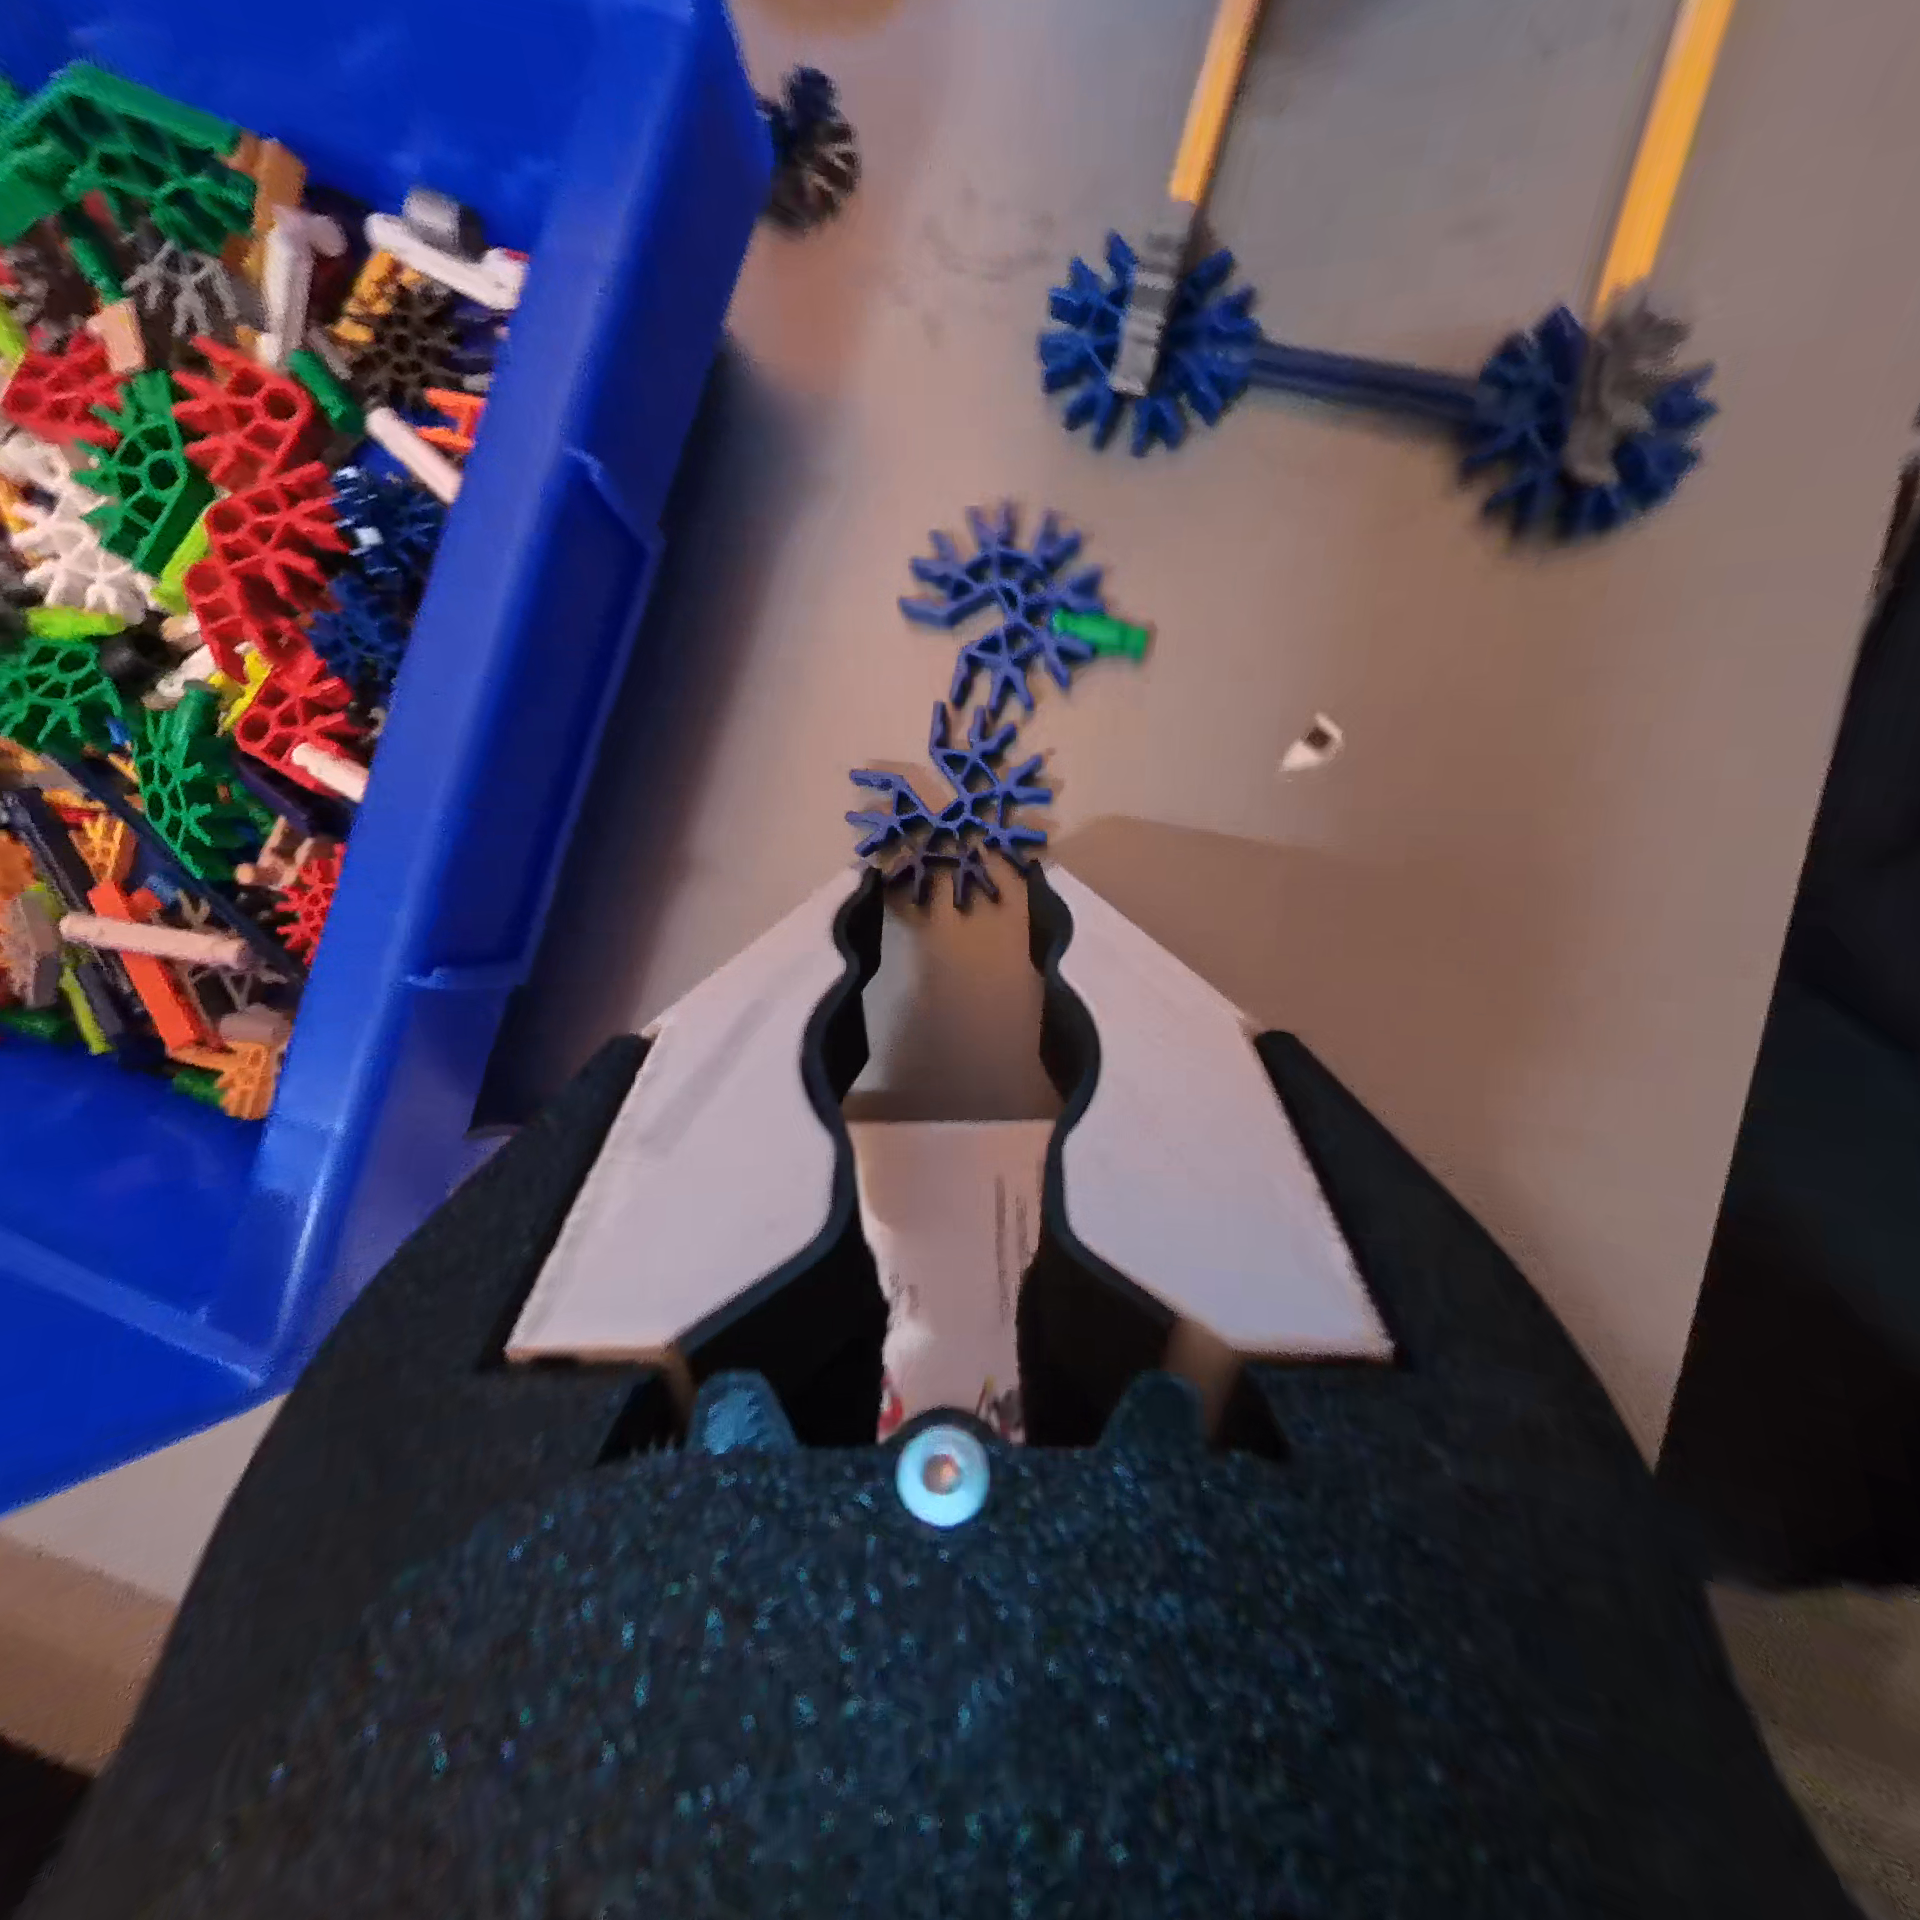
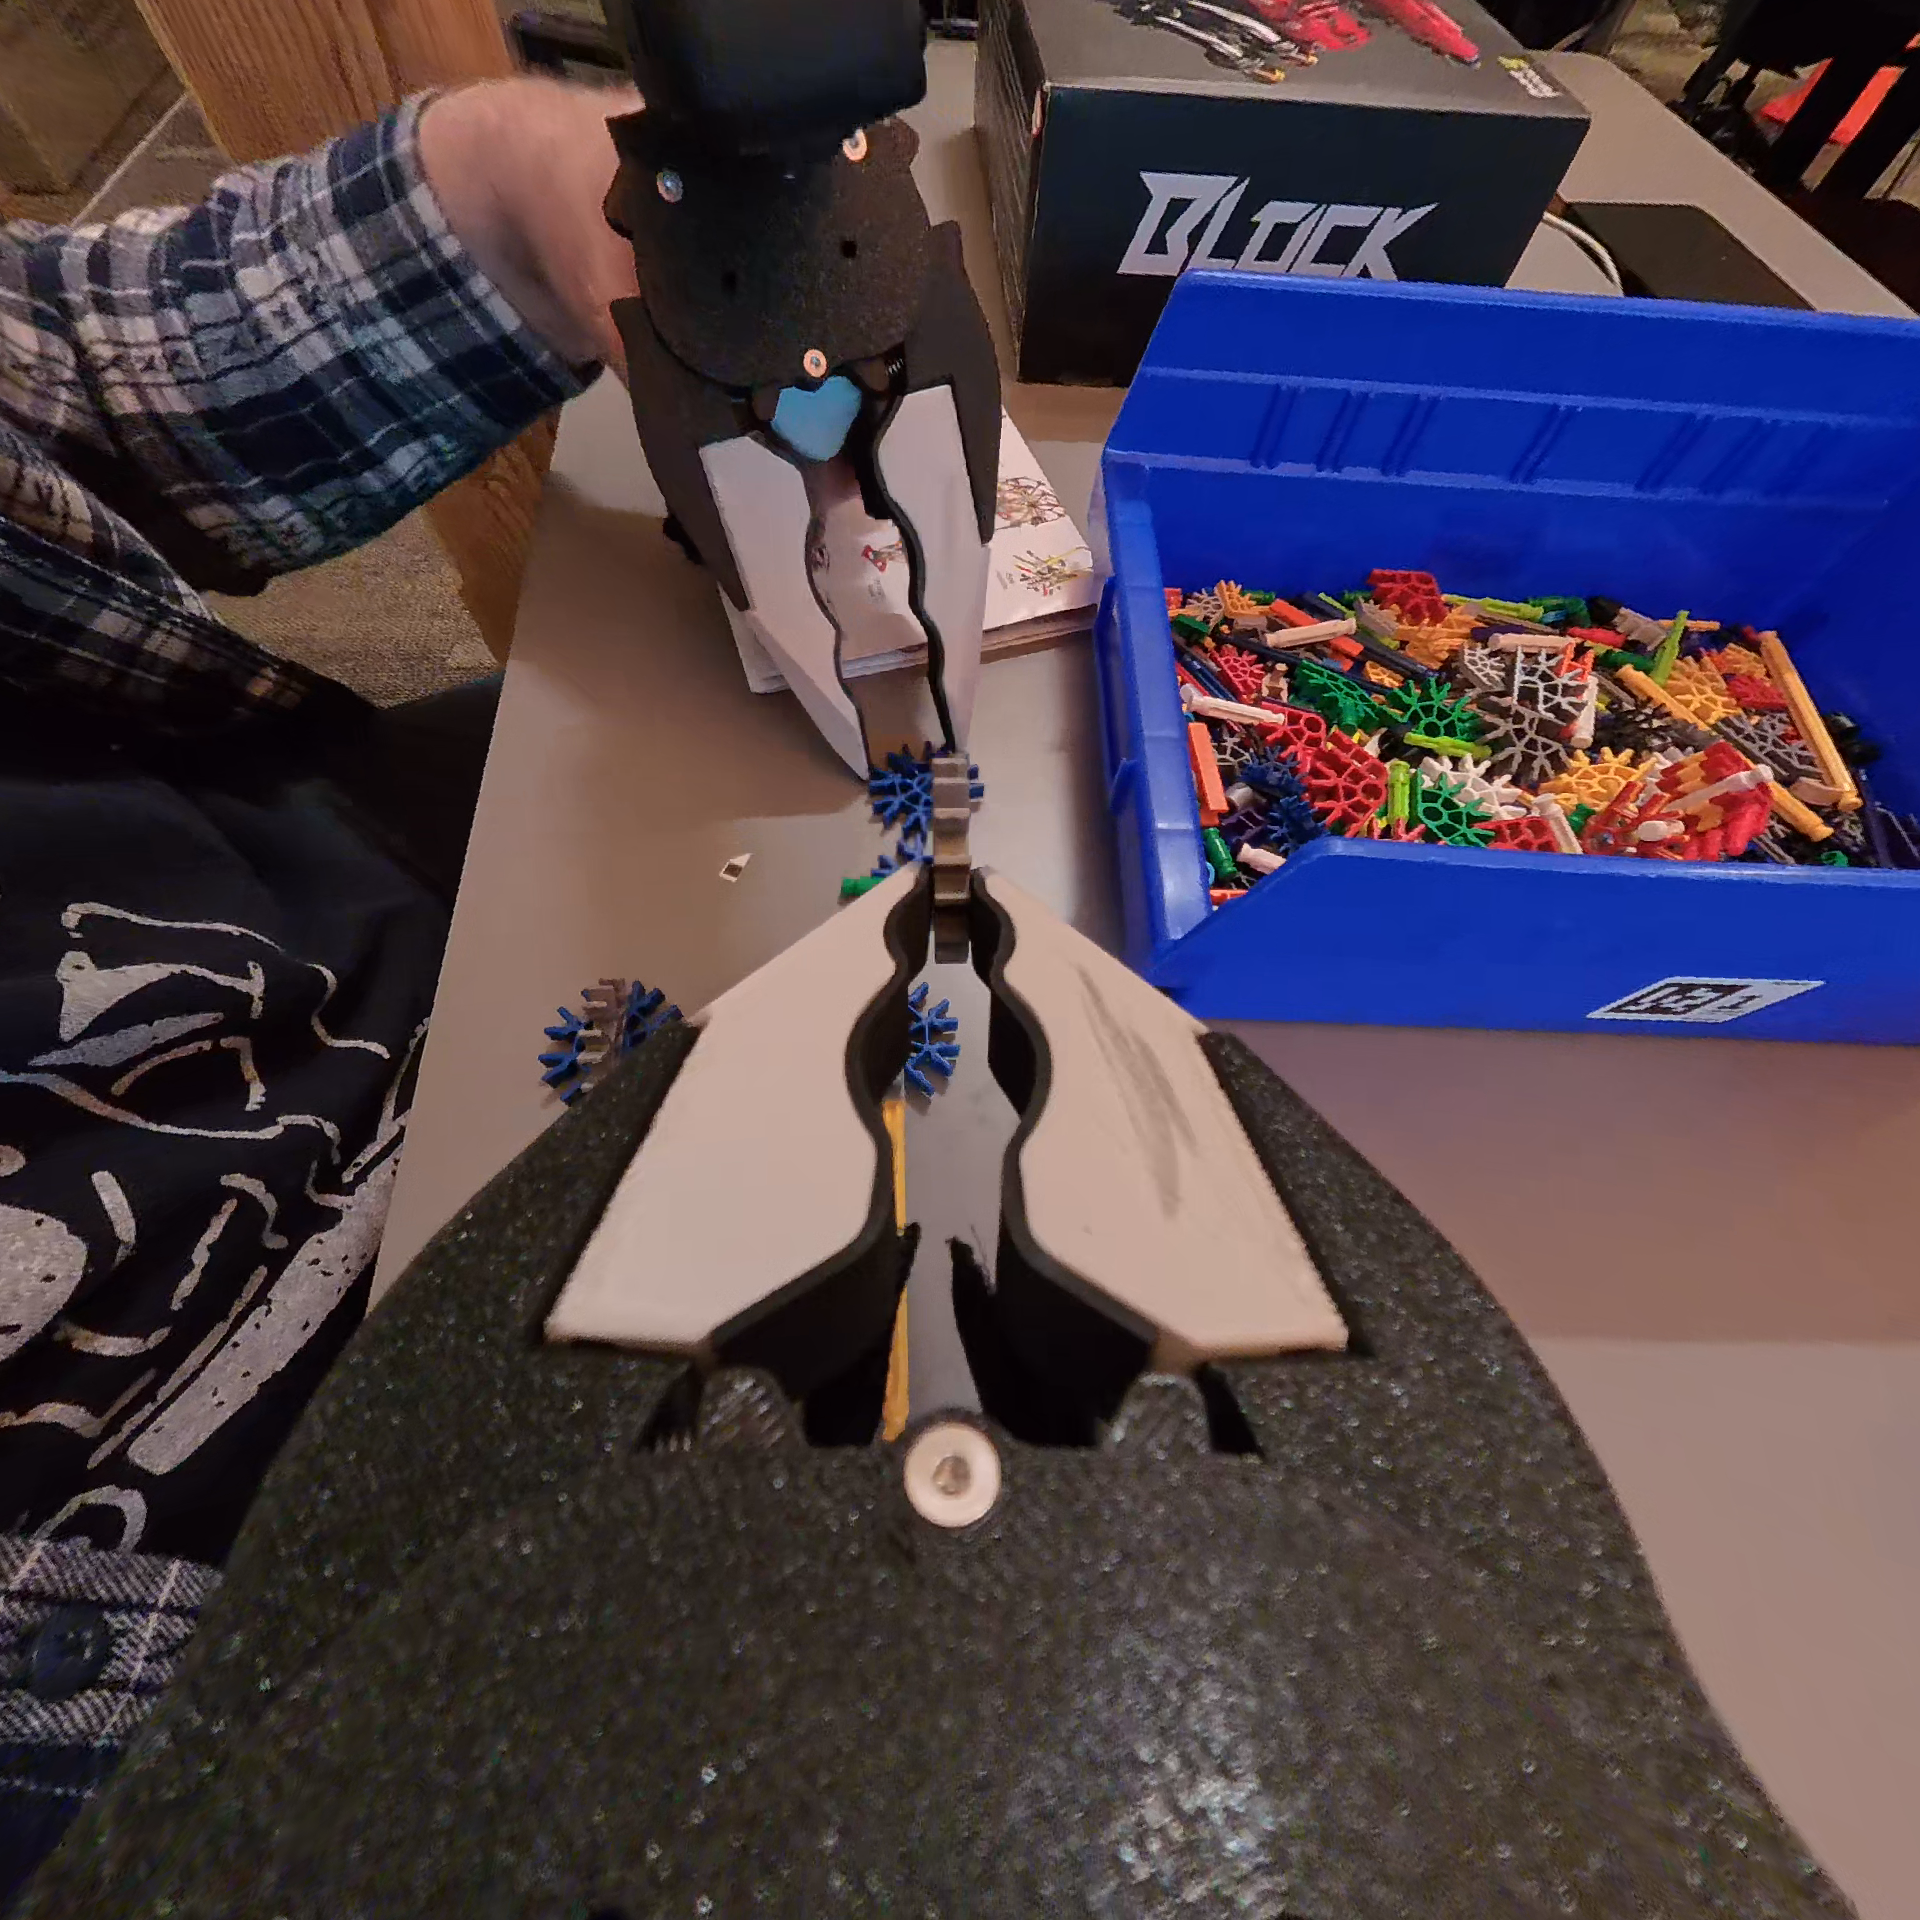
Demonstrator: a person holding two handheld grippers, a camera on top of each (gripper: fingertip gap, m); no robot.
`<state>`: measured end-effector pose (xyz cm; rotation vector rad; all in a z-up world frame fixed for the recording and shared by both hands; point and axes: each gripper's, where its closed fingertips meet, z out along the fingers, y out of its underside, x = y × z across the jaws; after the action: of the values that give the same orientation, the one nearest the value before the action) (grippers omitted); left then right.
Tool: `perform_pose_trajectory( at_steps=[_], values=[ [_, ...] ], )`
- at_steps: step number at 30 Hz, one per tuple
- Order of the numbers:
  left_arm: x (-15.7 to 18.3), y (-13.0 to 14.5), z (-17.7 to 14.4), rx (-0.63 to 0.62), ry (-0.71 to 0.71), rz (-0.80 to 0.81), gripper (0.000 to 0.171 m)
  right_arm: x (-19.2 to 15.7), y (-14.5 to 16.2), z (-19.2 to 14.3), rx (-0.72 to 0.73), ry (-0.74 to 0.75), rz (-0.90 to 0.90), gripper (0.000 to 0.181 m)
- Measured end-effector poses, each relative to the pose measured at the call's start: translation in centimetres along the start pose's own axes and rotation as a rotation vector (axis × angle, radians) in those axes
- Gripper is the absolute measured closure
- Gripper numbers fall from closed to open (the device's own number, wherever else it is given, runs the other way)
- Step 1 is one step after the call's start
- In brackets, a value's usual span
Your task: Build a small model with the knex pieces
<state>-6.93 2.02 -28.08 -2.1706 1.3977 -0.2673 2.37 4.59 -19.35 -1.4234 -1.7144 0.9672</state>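
My left gripper (image 1: 954,883) is open and low over the table, its tips right at a blue snowflake connector (image 1: 951,821). More blue connectors (image 1: 1008,597) and a short green rod (image 1: 1103,634) lie just beyond it. My right gripper (image 2: 951,885) is shut on a grey connector (image 2: 951,821) that sticks out past its tips. It points toward the left gripper (image 2: 906,756), seen farther off and held by a hand with a plaid sleeve (image 2: 312,312). A yellow rod (image 2: 894,1143) and a blue connector (image 2: 930,1039) lie under the right gripper.
A blue bin (image 1: 540,727) (image 2: 1455,935) full of mixed coloured pieces stands on the table. A part-built frame of yellow rods (image 1: 1210,104), a blue rod (image 1: 1361,369) and blue and grey connectors (image 1: 1148,343) lies beyond the loose pieces. A dark box (image 2: 1278,187) and a booklet (image 2: 1039,561) sit at the back. Across from one pair of fingers to the other is roughly 12 cm.
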Motion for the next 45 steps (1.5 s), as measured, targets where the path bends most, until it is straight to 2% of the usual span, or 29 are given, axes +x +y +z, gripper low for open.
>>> perform_pose_trajectory(
  at_steps=[3,5,10,14,16,17,23,32,40,45],
  values=[
    [-0.3,1.1,-0.7,-0.057,0.008,0.05,0.14,-0.1,0.1,0.0,-0.004,-0.004,-0.007,0.176],
    [-0.8,1.7,-1.1,-0.087,-0.006,0.02,0.12,-0.2,0.2,0.1,-0.01,-0.004,-0.012,0.176],
    [0.3,1.2,-0.7,-0.059,-0.006,-0.083,0.114,-0.1,0.3,0.2,-0.013,-0.002,-0.015,0.176],
    [0.1,0.4,-0.3,-0.025,-0.078,-0.181,0.117,-0.3,0.4,0.4,-0.018,-0.009,-0.016,0.176],
    [0.1,0.2,-0.1,-0.006,-0.086,-0.227,0.125,-0.4,0.4,0.5,-0.021,-0.011,-0.018,0.176],
    [0.2,0.1,0.0,0.006,-0.086,-0.238,0.134,-0.4,0.4,0.5,-0.022,-0.01,-0.019,0.176],
    [0.0,0.0,-0.1,0.03,-0.129,-0.204,0.135,-0.2,0.9,0.9,-0.035,-0.016,0.033,0.176],
    [2.9,-1.4,-1.6,0.136,-0.02,-0.17,0.135,-2.2,1.9,2.8,-0.109,-0.132,0.131,0.176],
    [5.6,-2.6,-3.5,0.213,0.048,-0.154,0.135,-5.6,1.1,5.3,-0.15,-0.298,0.195,0.176],
    [6.1,-2.7,-4.2,0.233,0.054,-0.149,0.135,-6.4,0.9,6.1,-0.169,-0.337,0.197,0.176]
  ],
)
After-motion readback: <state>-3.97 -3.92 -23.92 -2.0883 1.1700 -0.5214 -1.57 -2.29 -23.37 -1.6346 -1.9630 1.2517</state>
